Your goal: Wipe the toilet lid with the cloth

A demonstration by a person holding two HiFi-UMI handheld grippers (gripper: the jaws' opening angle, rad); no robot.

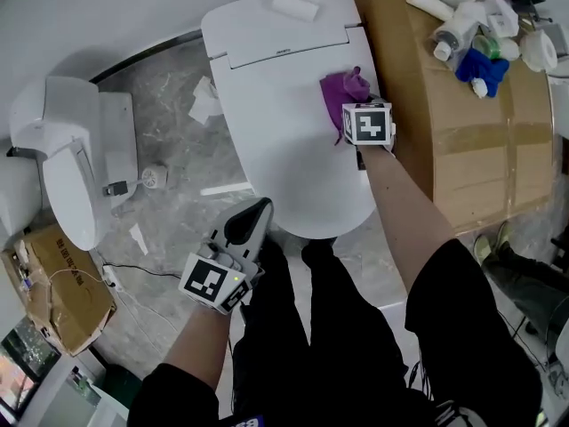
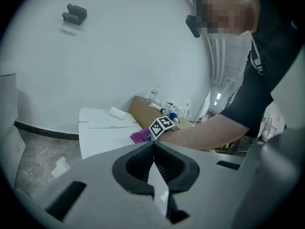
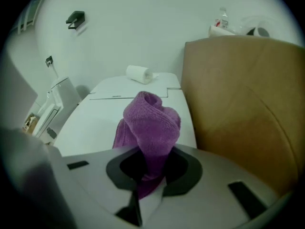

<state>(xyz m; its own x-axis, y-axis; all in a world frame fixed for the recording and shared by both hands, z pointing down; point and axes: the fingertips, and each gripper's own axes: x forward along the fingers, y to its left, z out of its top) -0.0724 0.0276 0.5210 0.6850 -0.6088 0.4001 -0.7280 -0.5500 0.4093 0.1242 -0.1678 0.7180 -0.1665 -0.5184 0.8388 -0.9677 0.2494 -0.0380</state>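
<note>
The white toilet lid (image 1: 284,105) lies closed in the middle of the head view. My right gripper (image 1: 356,105) is over its right side, shut on a bunched purple cloth (image 1: 342,90) that rests on the lid. In the right gripper view the purple cloth (image 3: 150,123) rises from between the jaws above the lid (image 3: 102,116). My left gripper (image 1: 252,225) hangs off the lid's front left edge, shut and empty. In the left gripper view its jaws meet at the left gripper (image 2: 153,149), with the lid (image 2: 102,135) and cloth (image 2: 140,136) beyond.
A paper roll (image 1: 296,5) lies on the tank top. A cardboard box (image 1: 471,132) with bottles and rags (image 1: 476,34) stands right against the toilet. A second white toilet unit (image 1: 71,163) lies on the floor at left, with paper scraps (image 1: 204,100) nearby.
</note>
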